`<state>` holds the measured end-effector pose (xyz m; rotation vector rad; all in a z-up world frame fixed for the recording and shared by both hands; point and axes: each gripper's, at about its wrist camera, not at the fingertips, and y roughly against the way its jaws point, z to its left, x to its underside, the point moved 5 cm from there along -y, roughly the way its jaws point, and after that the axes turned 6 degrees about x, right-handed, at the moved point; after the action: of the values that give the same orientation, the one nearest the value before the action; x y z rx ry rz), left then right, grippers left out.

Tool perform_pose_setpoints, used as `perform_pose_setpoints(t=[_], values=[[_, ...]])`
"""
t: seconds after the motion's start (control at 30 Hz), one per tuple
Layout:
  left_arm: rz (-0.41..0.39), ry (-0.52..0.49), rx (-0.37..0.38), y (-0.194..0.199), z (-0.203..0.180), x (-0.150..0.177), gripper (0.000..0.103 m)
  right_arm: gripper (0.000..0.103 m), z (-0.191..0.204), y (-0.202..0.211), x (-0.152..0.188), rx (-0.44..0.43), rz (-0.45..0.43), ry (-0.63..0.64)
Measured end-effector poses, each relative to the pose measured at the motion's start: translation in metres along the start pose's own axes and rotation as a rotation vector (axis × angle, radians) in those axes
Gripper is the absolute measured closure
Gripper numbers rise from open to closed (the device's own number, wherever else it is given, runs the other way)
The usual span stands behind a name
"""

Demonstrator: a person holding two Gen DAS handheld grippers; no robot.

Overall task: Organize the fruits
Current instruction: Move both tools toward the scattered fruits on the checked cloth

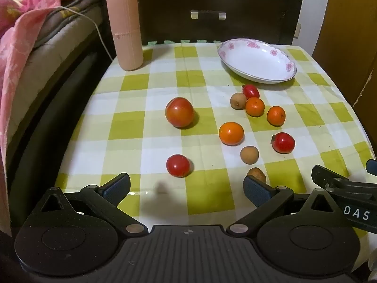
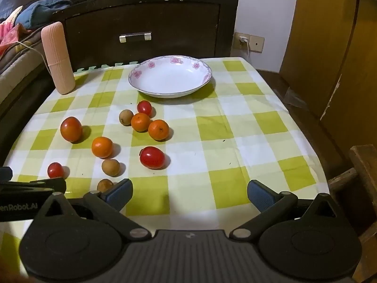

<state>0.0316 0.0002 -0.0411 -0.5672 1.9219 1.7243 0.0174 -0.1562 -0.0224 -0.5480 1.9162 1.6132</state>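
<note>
Ten small fruits are scattered loose on the checked cloth of the worktop [image 2: 235,127], none of them in the flowered dish [image 2: 170,76]. A large tomato [image 1: 179,112] lies alone toward the left. Near the dish a tight cluster is formed by a small red tomato [image 1: 251,91], a brown longan [image 1: 238,101] and an orange [image 1: 255,106], which appear to touch; a second orange [image 1: 276,115] sits just beside them. Nearer the cameras a third orange [image 1: 231,133] is seen, with a red tomato [image 1: 283,142] to its right and a second longan [image 1: 249,155] just in front of it. A round red tomato [image 1: 178,165] lies apart at the near left, and a third longan [image 1: 256,174] rests just beyond the tip of one finger of the left gripper [image 1: 186,187].

The fingers of the left gripper are spread wide and nothing is held between them. The right gripper [image 2: 189,192] is likewise spread wide and empty, over bare cloth. The dish stands empty at the far side of the worktop, with an upright pink ribbed cylinder [image 1: 125,27] at the far left corner.
</note>
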Motion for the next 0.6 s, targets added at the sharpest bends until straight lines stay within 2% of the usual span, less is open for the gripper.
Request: perform_pose_setpoints(t=[0.23, 0.27, 0.6], values=[[0.015, -0.001, 0.015, -0.001, 0.004, 0.001, 0.000, 0.001, 0.002, -0.007, 0.003, -0.018, 0.036, -0.019], [0.017, 0.010, -0.024, -0.004, 0.002, 0.003, 0.000, 0.001, 0.003, -0.006, 0.003, -0.017, 0.036, -0.016], [0.029, 0.018, -0.027, -0.007, 0.004, 0.004, 0.001, 0.001, 0.006, -0.011, 0.003, -0.028, 0.060, -0.013]])
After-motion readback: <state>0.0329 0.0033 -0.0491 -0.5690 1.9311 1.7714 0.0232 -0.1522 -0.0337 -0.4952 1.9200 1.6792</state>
